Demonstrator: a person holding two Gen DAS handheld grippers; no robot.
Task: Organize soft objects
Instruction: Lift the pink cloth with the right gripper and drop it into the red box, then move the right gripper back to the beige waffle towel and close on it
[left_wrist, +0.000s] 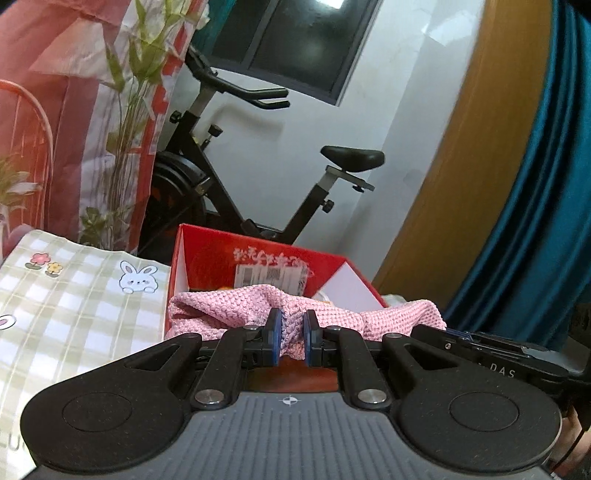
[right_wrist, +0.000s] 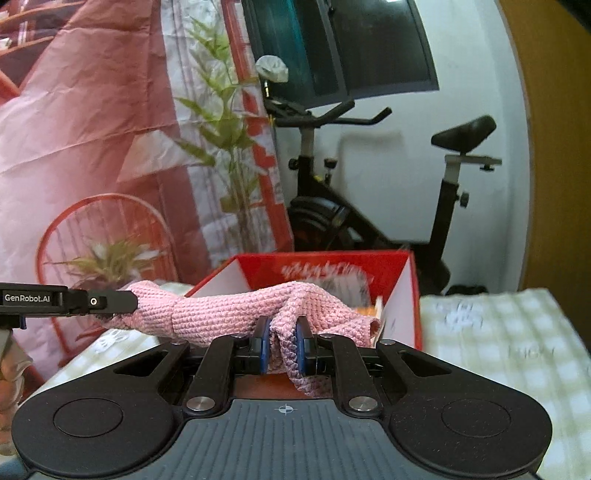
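Note:
A pink knitted cloth (left_wrist: 221, 310) (right_wrist: 229, 310) hangs stretched between both grippers, in front of an open red box (left_wrist: 258, 258) (right_wrist: 332, 266). My left gripper (left_wrist: 292, 339) is shut on one bunched end of the cloth, blue pads pressing it from both sides. My right gripper (right_wrist: 282, 347) is shut on the other end, with a fold of cloth drooping below its pads. In the right wrist view the left gripper (right_wrist: 125, 301) reaches in from the left edge, its tip buried in the cloth. The right gripper's body shows at the right of the left wrist view.
A checked tablecloth with a rabbit print (left_wrist: 85, 295) (right_wrist: 498, 332) covers the table around the box. An exercise bike (left_wrist: 258, 184) (right_wrist: 369, 206) stands by the white wall behind. A red wire basket with a plant (right_wrist: 107, 254) and pink sheeting lie left. A teal curtain (left_wrist: 535, 184) hangs right.

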